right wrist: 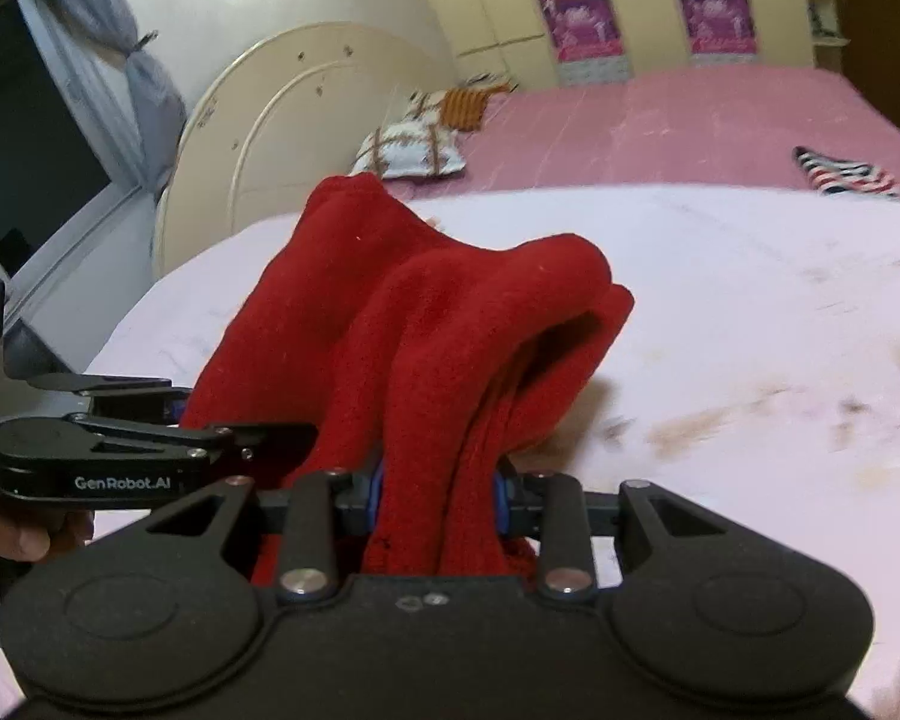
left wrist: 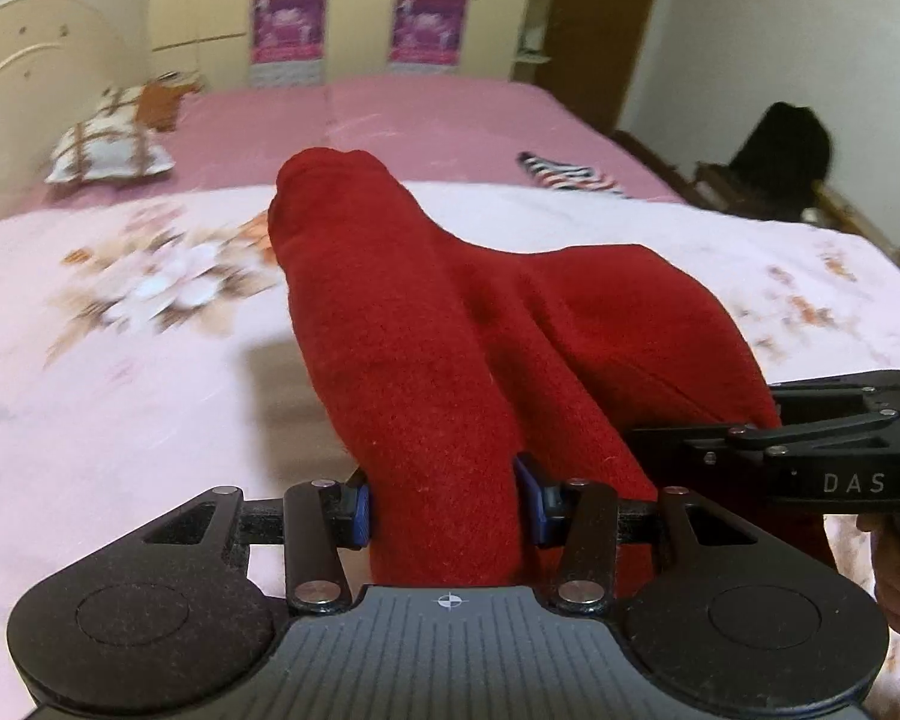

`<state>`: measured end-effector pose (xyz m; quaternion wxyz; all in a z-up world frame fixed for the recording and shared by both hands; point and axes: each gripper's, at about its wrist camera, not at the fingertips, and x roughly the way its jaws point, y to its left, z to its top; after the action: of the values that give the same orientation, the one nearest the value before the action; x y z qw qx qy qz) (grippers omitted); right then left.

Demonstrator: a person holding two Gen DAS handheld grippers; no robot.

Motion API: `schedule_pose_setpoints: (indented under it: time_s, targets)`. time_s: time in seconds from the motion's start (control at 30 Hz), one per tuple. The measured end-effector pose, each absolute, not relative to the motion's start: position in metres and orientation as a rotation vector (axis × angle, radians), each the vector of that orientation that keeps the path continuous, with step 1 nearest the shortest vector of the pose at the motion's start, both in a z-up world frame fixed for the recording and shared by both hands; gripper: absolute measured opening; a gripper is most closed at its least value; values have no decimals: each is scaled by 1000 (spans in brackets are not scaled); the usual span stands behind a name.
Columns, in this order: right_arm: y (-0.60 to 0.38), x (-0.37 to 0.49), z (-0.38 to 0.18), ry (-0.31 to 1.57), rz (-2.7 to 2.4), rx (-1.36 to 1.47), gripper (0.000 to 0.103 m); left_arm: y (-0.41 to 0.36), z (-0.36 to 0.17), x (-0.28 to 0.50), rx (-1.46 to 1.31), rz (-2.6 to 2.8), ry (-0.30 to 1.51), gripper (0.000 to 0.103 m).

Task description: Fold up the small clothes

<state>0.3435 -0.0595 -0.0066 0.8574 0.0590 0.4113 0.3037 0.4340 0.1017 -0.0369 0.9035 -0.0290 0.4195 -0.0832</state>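
Observation:
A red fleece garment (left wrist: 450, 324) hangs bunched above the floral bed cover (left wrist: 120, 360). My left gripper (left wrist: 444, 501) is shut on one part of it, blue pads pressed to the cloth. My right gripper (right wrist: 438, 495) is shut on another thick fold of the same red garment (right wrist: 450, 324). The two grippers are side by side: the right one shows at the right edge of the left wrist view (left wrist: 810, 456), the left one at the left edge of the right wrist view (right wrist: 120, 450). The garment's lower edge is hidden behind the gripper bodies.
A striped garment (left wrist: 570, 177) lies on the pink sheet (left wrist: 420, 120) at the far right. A checked pillow (left wrist: 111, 147) lies near the cream headboard (right wrist: 282, 120). A wardrobe stands behind the bed. A dark chair (left wrist: 780, 162) stands at the bed's right side.

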Motion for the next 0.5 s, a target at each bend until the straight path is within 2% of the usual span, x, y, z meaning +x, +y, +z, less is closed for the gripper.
schedule_pose_setpoints:
  time_s: [0.17,0.37,0.47,0.5]
  targets:
    - [-23,343,-13,897,671,102,31,125,-50,432,-98,-145,875,46]
    - [-22,338,-14,897,666,76,31,130,-70,435,-85,-147,878,47]
    - [-24,341,-27,934,640,86,32,133,-80,436,-75,-127,868,55]
    - [-27,343,-31,942,633,85,33,134,-83,433,-90,-118,862,64]
